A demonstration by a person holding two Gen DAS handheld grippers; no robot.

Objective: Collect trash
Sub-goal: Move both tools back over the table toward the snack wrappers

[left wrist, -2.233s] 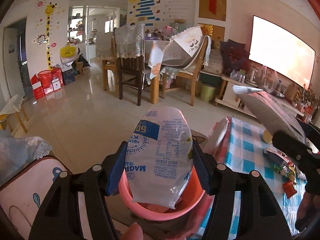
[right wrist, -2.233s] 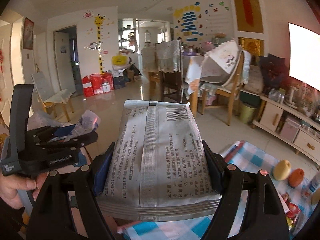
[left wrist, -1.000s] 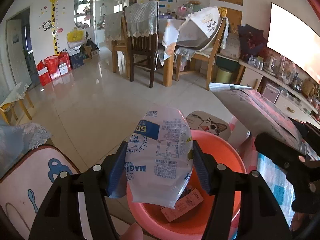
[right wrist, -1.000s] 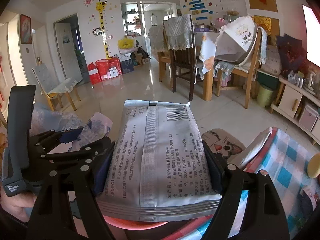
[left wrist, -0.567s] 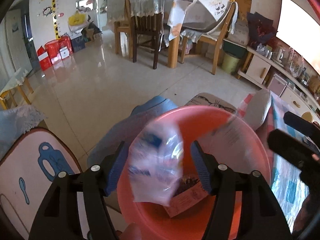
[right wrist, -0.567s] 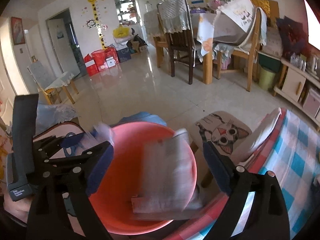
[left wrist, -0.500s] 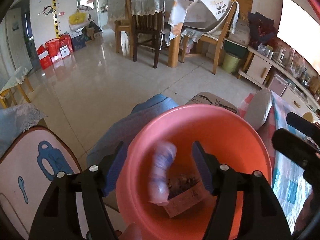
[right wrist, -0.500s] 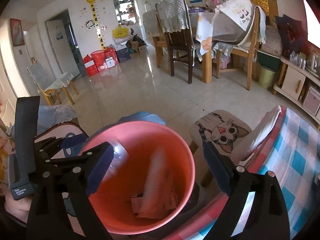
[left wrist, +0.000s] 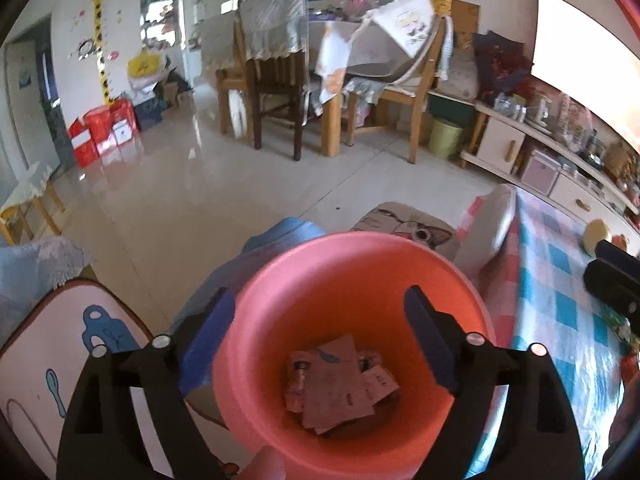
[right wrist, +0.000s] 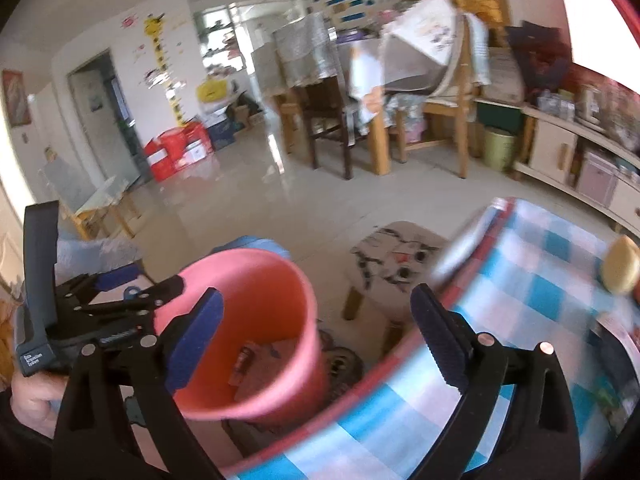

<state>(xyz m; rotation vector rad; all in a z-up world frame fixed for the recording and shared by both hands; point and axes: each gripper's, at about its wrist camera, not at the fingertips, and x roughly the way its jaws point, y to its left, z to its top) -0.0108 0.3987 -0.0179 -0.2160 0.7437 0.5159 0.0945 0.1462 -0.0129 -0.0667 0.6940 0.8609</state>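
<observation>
A pink bucket [left wrist: 280,280] stands below my left gripper [left wrist: 320,336], which is open and empty right above its mouth. Several wrappers and packets [left wrist: 336,380] lie at the bucket's bottom. In the right wrist view the bucket [right wrist: 280,280] is at lower left, with the left gripper [right wrist: 156,288] at its rim. My right gripper [right wrist: 316,336] is open and empty, over the gap between the bucket and the checked table [right wrist: 540,280].
A blue-checked tablecloth [left wrist: 560,288] covers the table on the right, with fruit [right wrist: 620,264] and small wrappers on it. A cat-print stool [left wrist: 408,224] stands behind the bucket. A pink chair cushion [left wrist: 48,352] is at the left. Dining chairs and a table stand further back.
Both grippers opened and dropped their packets into the pink bucket. The right gripper has since swung right, toward the checked table.
</observation>
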